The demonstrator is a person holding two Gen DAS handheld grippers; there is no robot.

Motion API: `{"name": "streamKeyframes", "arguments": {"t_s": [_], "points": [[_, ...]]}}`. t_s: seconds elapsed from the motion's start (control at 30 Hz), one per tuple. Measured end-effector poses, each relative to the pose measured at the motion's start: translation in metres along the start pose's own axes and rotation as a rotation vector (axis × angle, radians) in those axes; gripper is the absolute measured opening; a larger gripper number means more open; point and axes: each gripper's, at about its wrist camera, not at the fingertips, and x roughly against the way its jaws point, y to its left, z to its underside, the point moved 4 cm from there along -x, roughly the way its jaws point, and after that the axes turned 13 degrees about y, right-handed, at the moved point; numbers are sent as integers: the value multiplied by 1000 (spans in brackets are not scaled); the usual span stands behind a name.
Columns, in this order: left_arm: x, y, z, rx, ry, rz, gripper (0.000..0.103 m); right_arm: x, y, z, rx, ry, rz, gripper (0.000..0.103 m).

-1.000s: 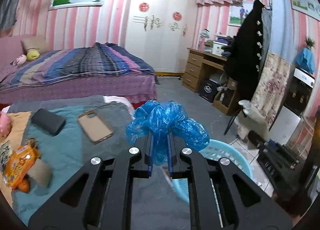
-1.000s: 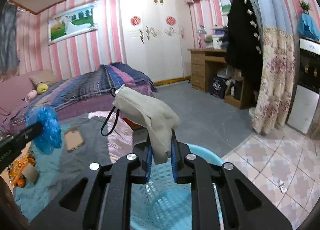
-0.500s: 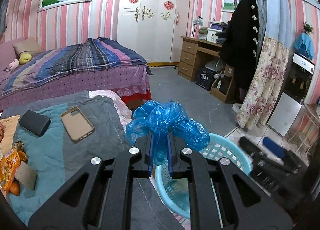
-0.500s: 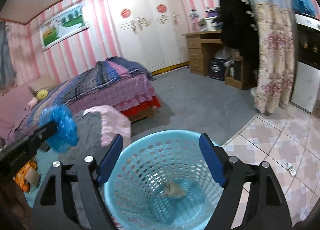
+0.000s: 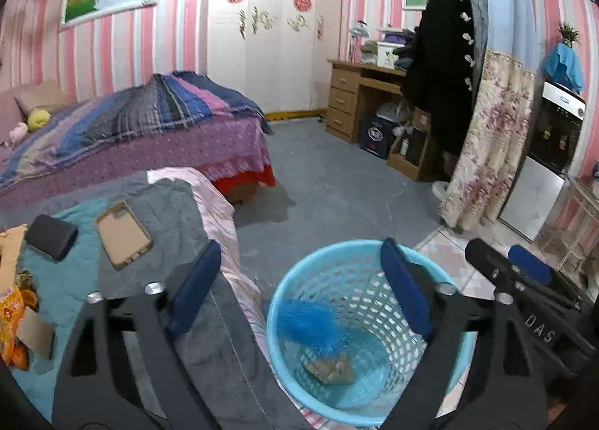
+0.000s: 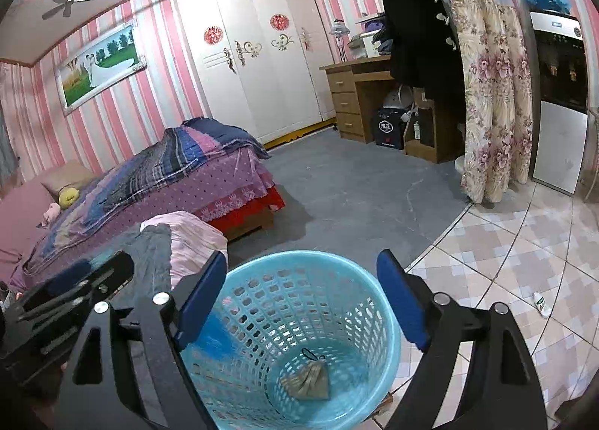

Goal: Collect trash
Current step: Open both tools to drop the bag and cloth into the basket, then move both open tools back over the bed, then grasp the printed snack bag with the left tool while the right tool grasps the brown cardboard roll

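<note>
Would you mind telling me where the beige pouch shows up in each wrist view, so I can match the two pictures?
Left wrist view: the beige pouch lies on the floor of the blue basket, low and right of centre, just below a blurred blue bag.
Right wrist view: the pouch lies on the basket's floor, bottom centre, between the open fingers.
Shared landmark: the white wardrobe on the far wall.

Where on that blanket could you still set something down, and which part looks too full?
Free: the gray cloth between the tan phone and the pink sheet. Crowded: the left edge, with the black case and orange snack packet.
</note>
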Motion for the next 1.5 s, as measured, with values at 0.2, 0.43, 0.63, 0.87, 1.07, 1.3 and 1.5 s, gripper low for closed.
{"name": "streamKeyframes", "arguments": {"t_s": [0.2, 0.43, 0.63, 0.87, 1.07, 1.3, 1.5], "points": [[14, 28, 4, 54, -4, -23, 86, 1, 16, 3, 23, 0, -22, 81], [62, 106, 30, 100, -34, -163, 91, 3, 52, 10, 80, -5, -73, 82], [111, 203, 65, 211, -52, -292, 91, 2, 93, 21, 144, 9, -118, 83], [158, 304, 104, 289, -87, -473, 92, 10, 163, 47, 239, 28, -217, 84], [166, 377, 144, 350, -23, -509, 92, 14, 228, 77, 314, 78, -355, 86], [185, 443, 179, 498, 26, -543, 92, 14, 314, 132, 478, 119, -412, 86], [182, 461, 198, 557, 64, -535, 92, 5, 359, 163, 543, 172, -445, 86]]}}
